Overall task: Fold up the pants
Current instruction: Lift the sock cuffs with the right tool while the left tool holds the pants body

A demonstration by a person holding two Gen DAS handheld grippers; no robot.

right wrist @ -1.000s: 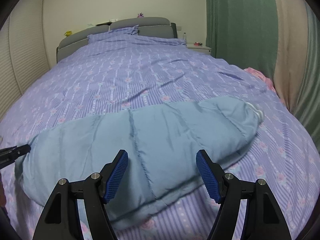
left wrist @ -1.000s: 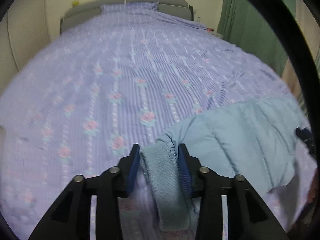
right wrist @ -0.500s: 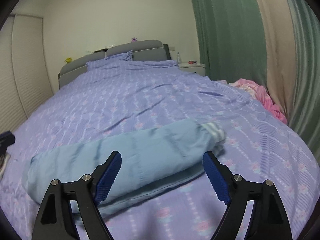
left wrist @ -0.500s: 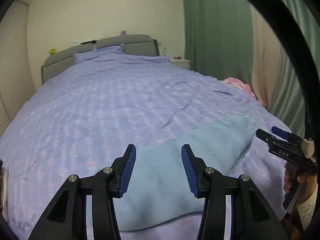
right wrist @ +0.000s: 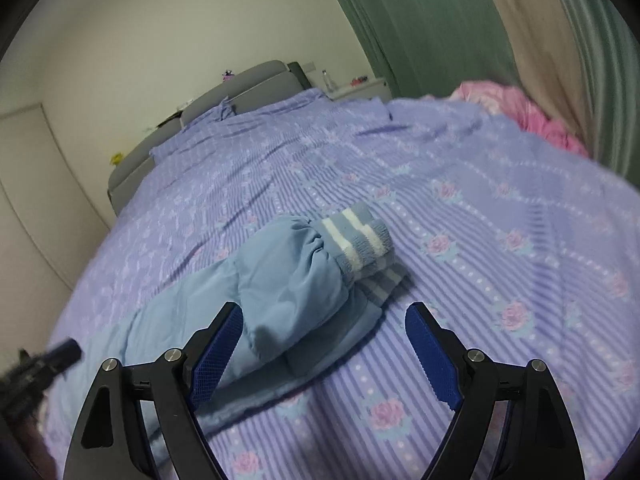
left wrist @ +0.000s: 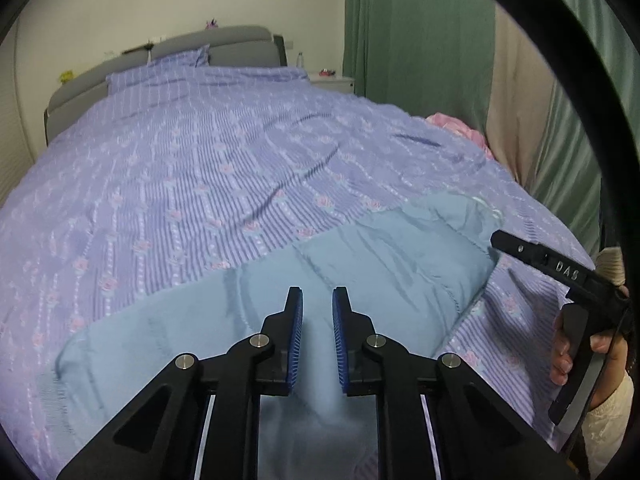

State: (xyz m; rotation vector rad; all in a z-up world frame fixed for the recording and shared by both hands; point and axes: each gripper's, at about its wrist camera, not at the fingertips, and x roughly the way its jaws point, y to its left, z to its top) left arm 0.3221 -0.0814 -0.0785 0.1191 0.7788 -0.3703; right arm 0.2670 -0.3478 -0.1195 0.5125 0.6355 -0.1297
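Both grippers moved in the last second: left gripper [left wrist: 317, 312] let go of the waistband it had clamped and now hovers over the middle of the padded light-blue pants [left wrist: 380, 276], jaws narrowed to a small gap with nothing between them; right gripper [right wrist: 324, 354] swung toward the leg end, jaws wide and holding nothing, striped rib cuffs [right wrist: 360, 244] just ahead of its fingers. Pants lie folded lengthwise, one leg stacked on the other, across the near edge of the purple floral duvet [left wrist: 208, 168]. Pink garment [right wrist: 528, 108] sits well apart by the curtain. Judging step: lengthwise fold done, crosswise fold not started. Next move likely: right closes on both cuffs together, carries them over toward the waist; left pins the middle so the stack doesn't slide
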